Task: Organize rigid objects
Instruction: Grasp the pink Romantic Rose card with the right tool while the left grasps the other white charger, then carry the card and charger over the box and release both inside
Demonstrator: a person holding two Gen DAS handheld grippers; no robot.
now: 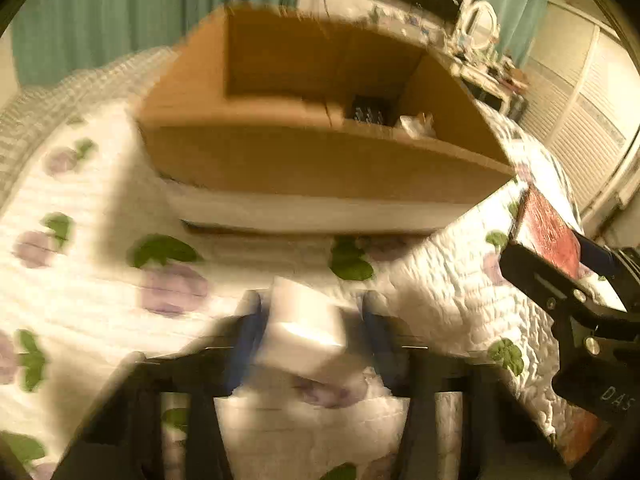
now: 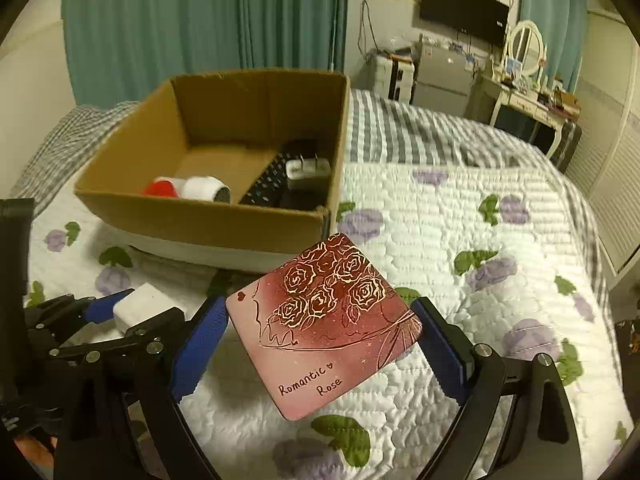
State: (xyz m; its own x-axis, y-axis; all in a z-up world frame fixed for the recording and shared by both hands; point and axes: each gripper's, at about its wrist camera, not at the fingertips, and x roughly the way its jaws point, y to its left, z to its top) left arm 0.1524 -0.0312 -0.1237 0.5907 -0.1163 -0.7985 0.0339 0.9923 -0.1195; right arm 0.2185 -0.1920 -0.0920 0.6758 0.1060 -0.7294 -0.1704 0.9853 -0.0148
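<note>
My left gripper point(image 1: 310, 312) is shut on a small white block point(image 1: 304, 328), held above the quilted bed; it also shows in the right wrist view point(image 2: 146, 306). My right gripper point(image 2: 320, 316) is shut on a flat pink tin point(image 2: 326, 320) printed with roses and "Romantic Rose", held above the bed just right of the left gripper; the tin also shows in the left wrist view point(image 1: 550, 234). An open cardboard box point(image 2: 200, 222) sits on the bed ahead. It holds a red-and-white cylinder point(image 2: 188, 190), a black remote point(image 2: 268, 188) and a white charger plug point(image 2: 306, 170).
The bed has a white quilt with purple flowers point(image 2: 460, 220) and a grey checked blanket point(image 2: 400, 136) behind. Green curtains point(image 2: 200, 20), a wall TV point(image 2: 464, 10), a fridge point(image 2: 440, 76) and a dressing table with a mirror point(image 2: 524, 92) stand at the back.
</note>
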